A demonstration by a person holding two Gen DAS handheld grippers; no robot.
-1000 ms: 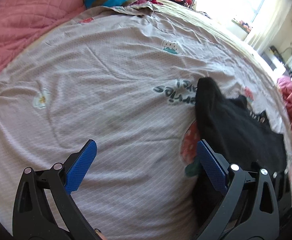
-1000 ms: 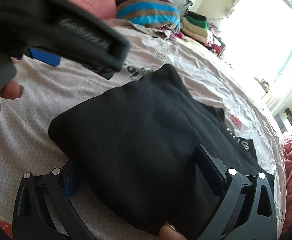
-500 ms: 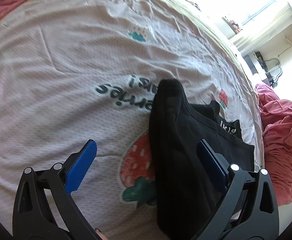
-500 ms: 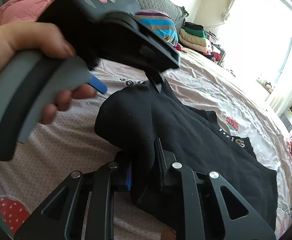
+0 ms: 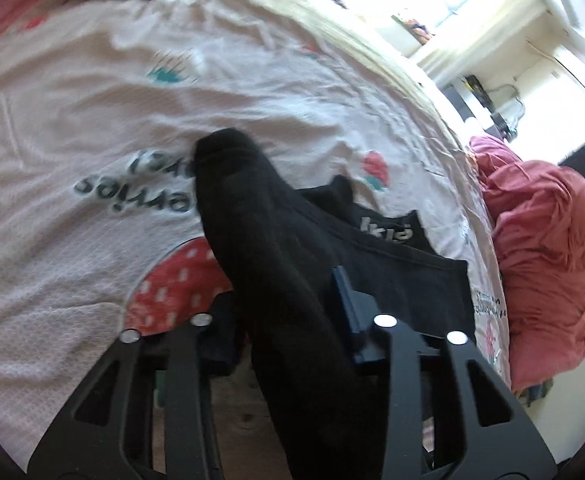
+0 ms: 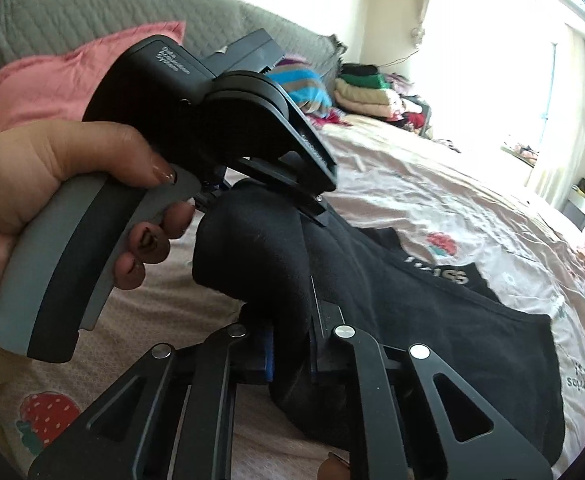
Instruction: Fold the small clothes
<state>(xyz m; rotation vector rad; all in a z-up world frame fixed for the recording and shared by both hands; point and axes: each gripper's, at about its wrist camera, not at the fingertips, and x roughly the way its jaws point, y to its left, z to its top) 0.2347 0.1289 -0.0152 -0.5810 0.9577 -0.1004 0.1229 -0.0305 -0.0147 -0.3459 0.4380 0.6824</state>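
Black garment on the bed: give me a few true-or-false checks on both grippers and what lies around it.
1. The left gripper is shut on the black cloth garment. True.
2. The right gripper hangs open above the garment. False: it is shut on a fold of it.
3. The garment lies on a pinkish bedsheet printed with strawberries. True.
4. The garment is plain, with no lettering. False: white letters show on it.
5. A crumpled red blanket lies at the bed's far side. True.
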